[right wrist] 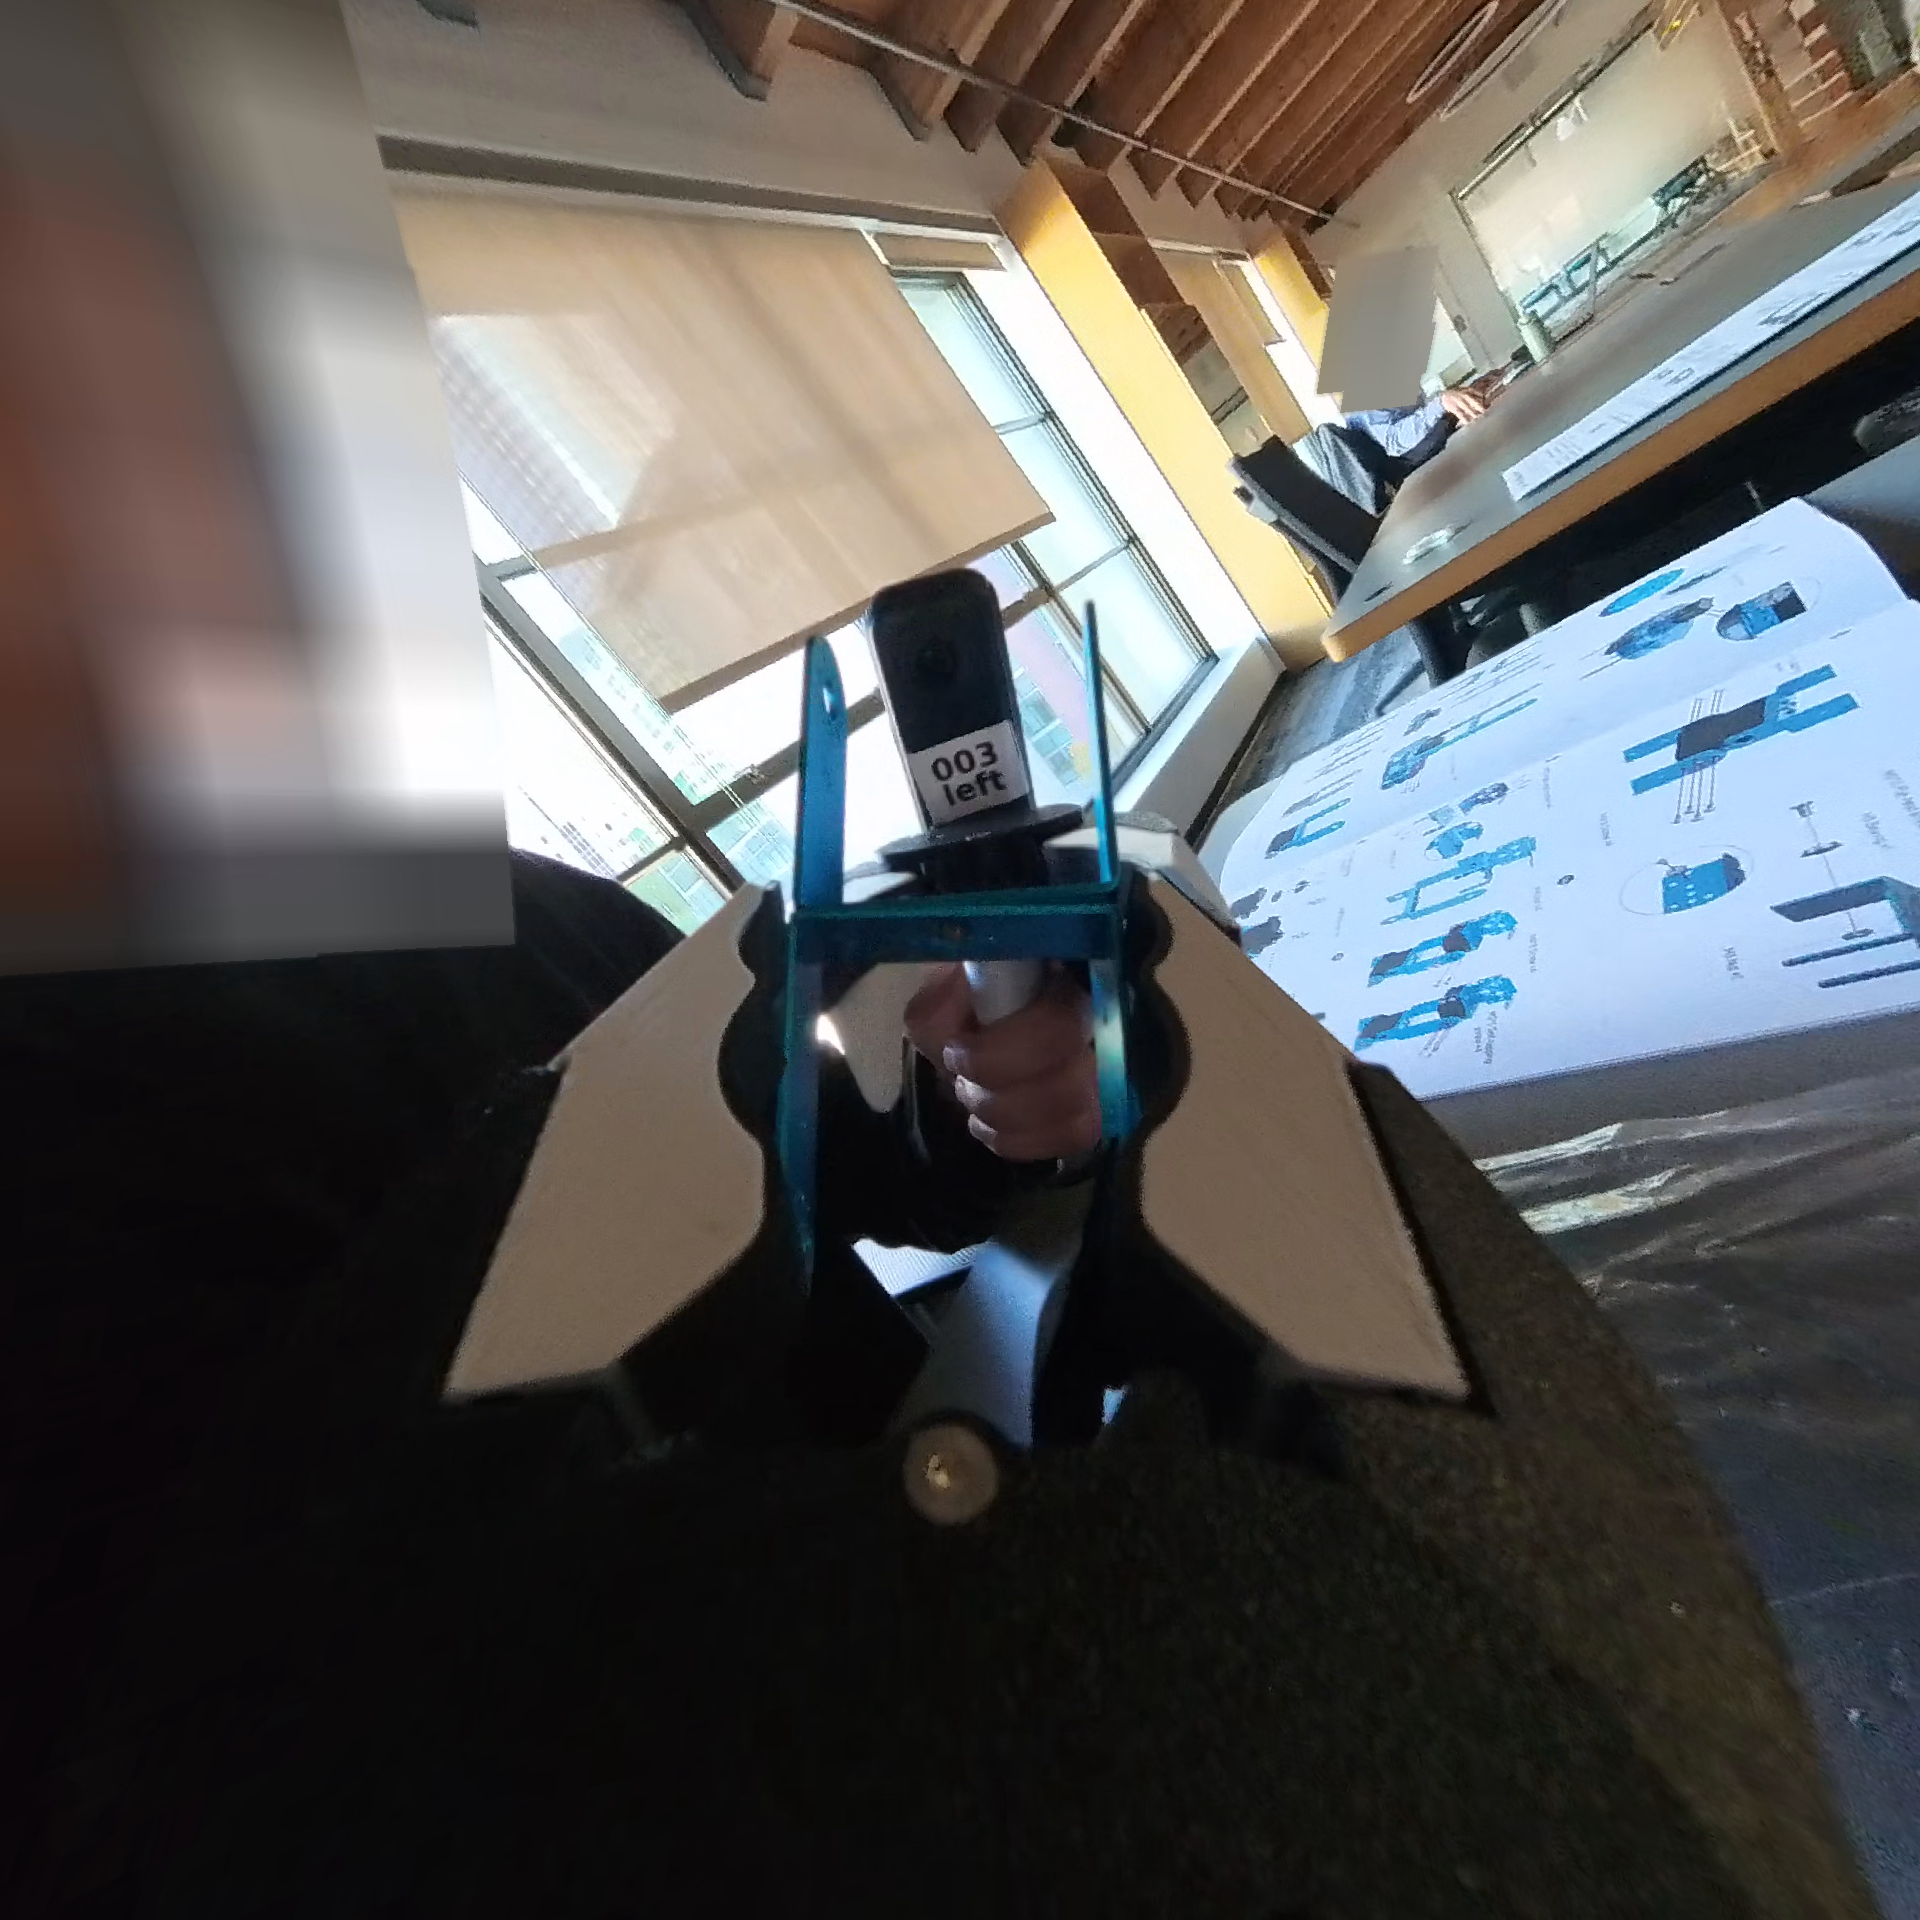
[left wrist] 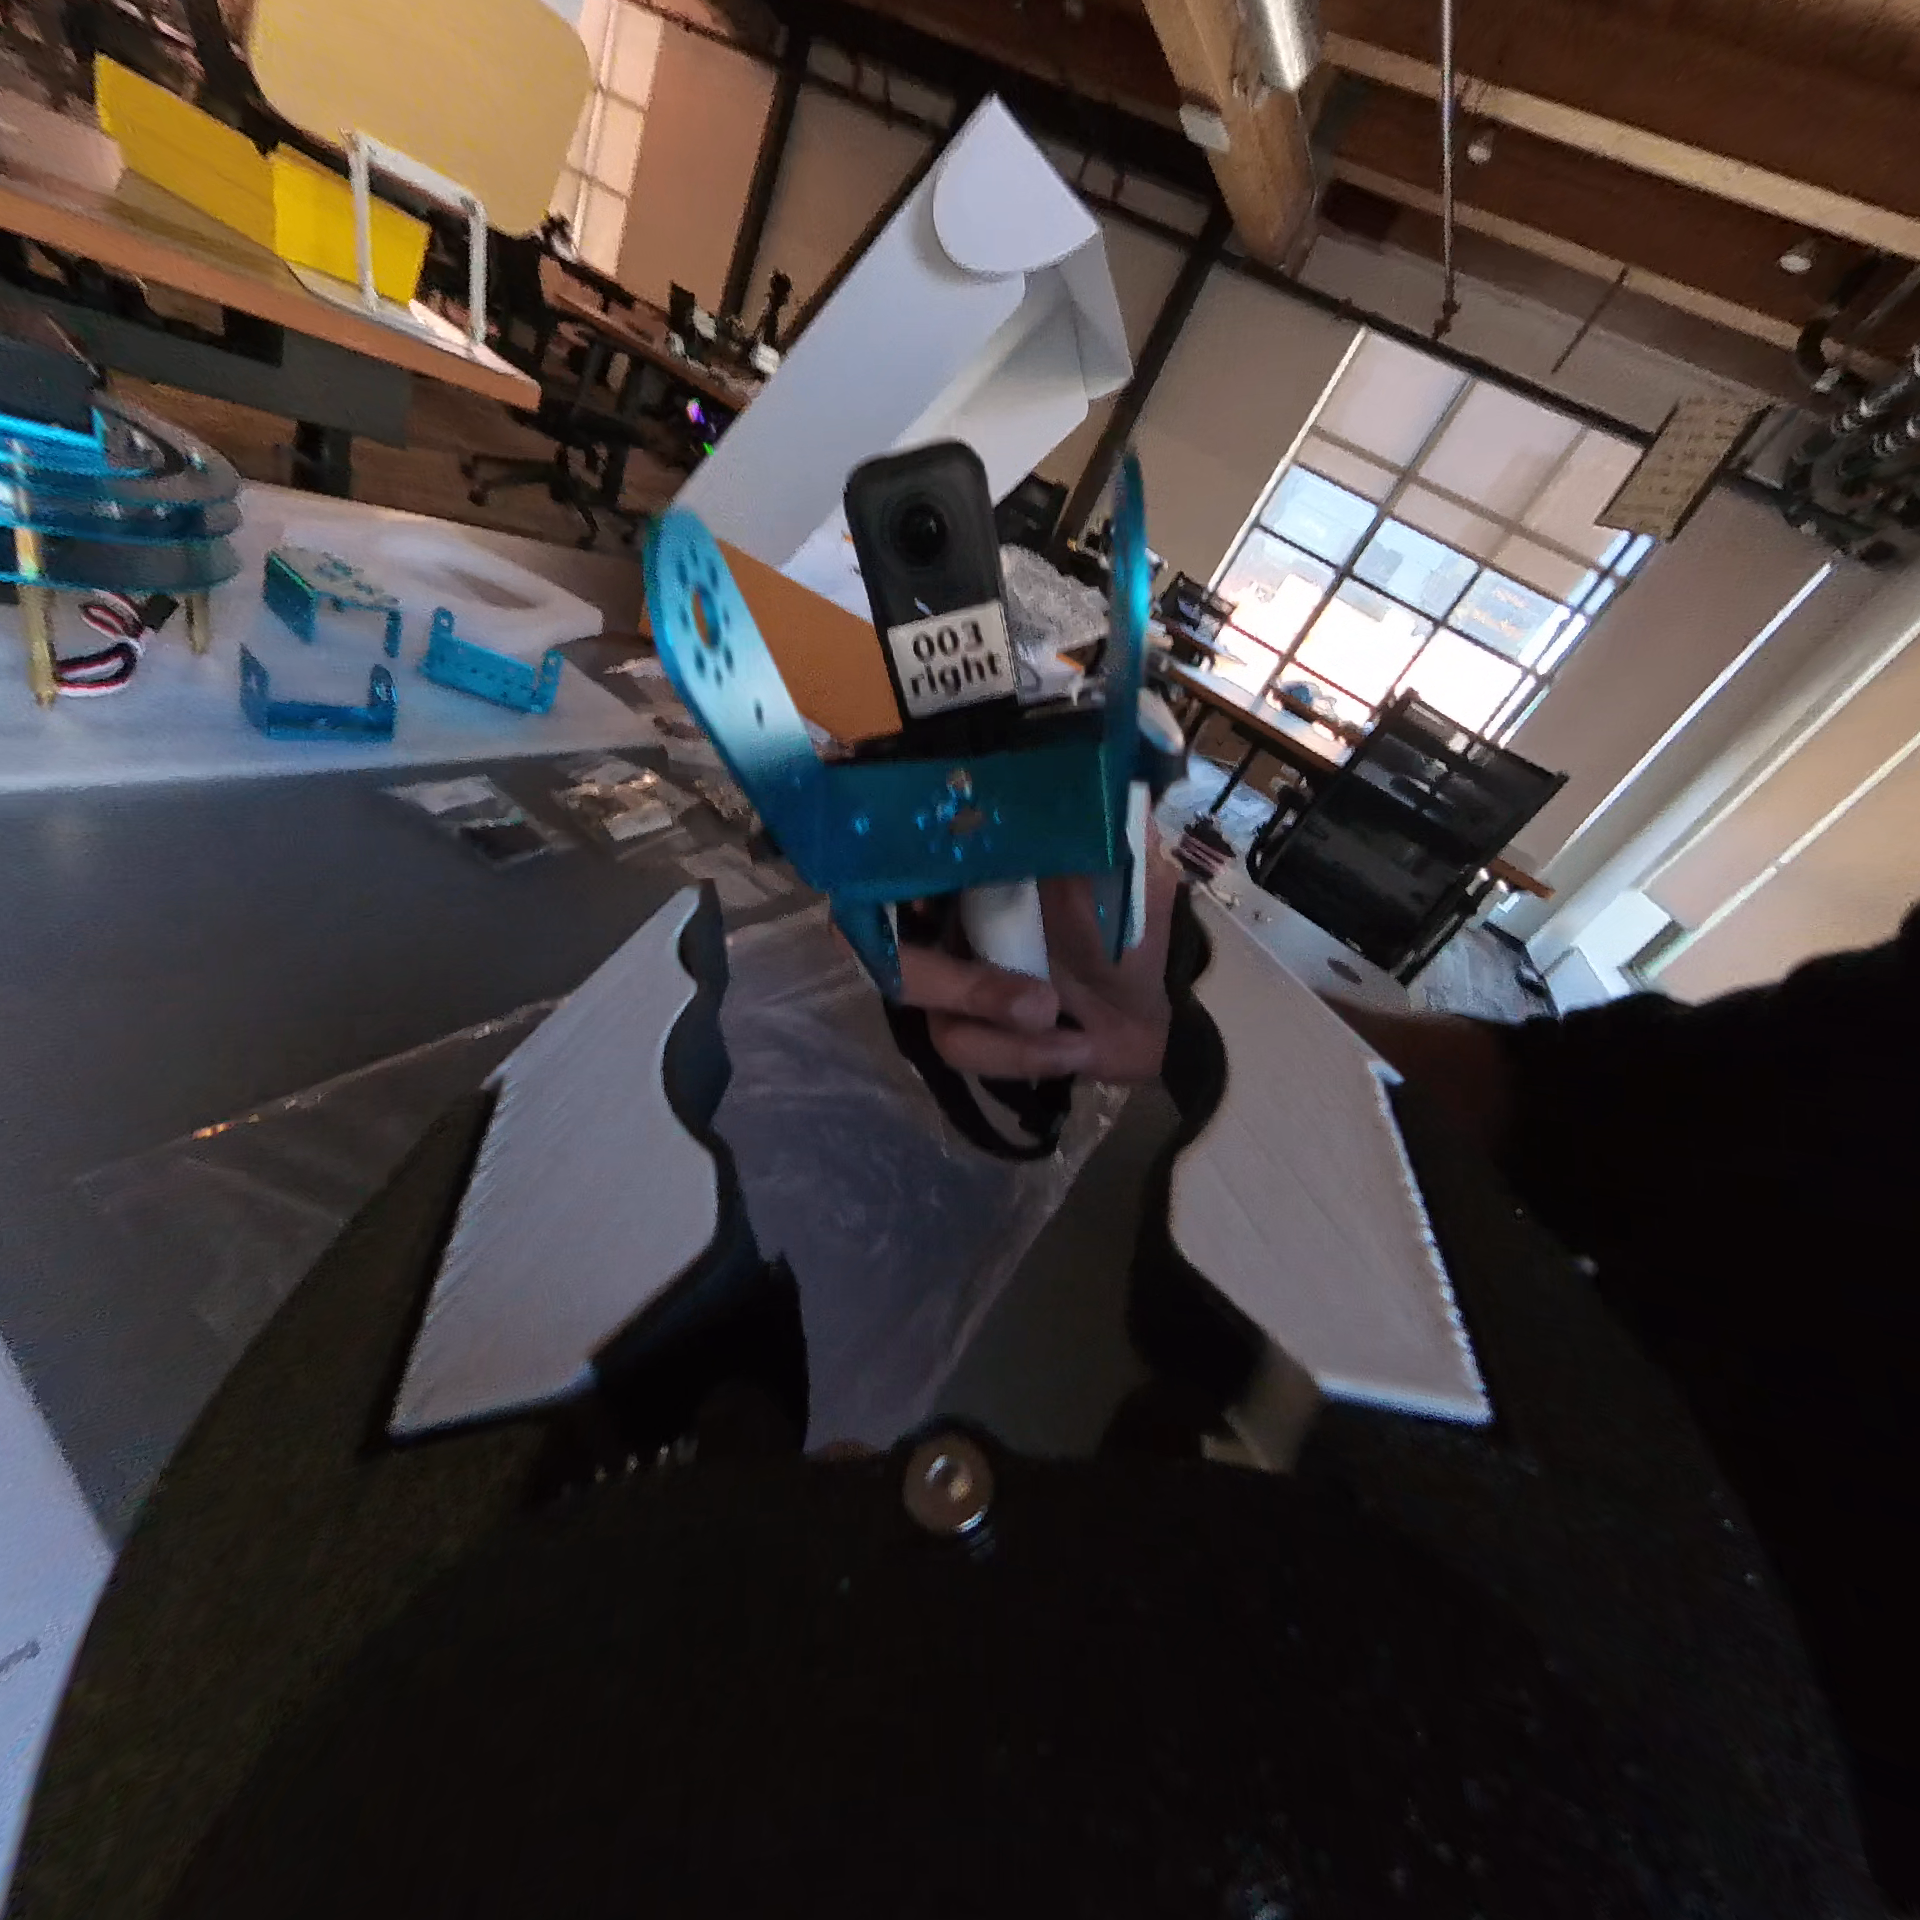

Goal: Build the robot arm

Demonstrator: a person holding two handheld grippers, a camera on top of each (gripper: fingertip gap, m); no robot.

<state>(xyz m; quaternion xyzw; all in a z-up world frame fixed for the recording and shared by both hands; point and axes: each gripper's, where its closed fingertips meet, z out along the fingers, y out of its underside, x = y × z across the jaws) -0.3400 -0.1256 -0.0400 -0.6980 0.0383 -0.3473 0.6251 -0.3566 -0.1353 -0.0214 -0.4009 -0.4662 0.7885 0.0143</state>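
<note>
Sunlit windows are glowing behind a cluttered surface (left wrist: 260, 935) where spare brackets (left wrist: 312, 707) are lying. Right gripper (right wrist: 951, 935) is clamping its fingers on a blue bracket (right wrist: 951, 925) in mid-air — left gripper (left wrist: 945, 914) is facing it, fingers apart and just short of it.

Left tongs (left wrist: 951, 997) spread wide, white fingers (left wrist: 582, 1195) apart, nothing between them. Just past the tips: blue metal bracket (left wrist: 935, 821), H-shaped, held up off the counter (left wrist: 260, 935). Behind it the right tongs (left wrist: 1039, 883), gripped by a hand (left wrist: 1039, 1018); small black camera (left wrist: 920, 551) on top facing back. Whether they clamp the bracket is hidden. Far left of the tongs: loose blue brackets (left wrist: 317, 707) and a stacked blue assembly (left wrist: 104, 499). White open box (left wrist: 935, 343) beyond.
</note>
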